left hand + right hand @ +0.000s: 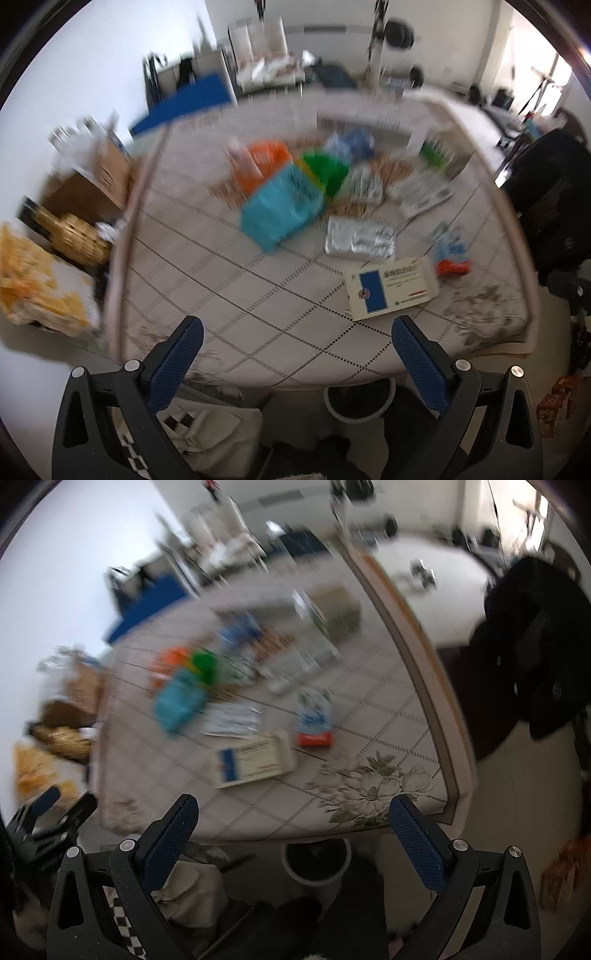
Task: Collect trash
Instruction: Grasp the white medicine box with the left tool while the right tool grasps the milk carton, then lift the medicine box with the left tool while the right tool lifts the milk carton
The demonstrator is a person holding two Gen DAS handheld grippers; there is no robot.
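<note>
trash (332,192) (blurred, seemingly packets and boxes) litters the tiled tablecloth (229,273); grippers spread.

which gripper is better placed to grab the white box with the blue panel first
Probably the left, narrowly. The white box lies just ahead of the open left gripper, near its right finger. The open right gripper sees the box a bit farther up the table. Both views are blurred.
</note>
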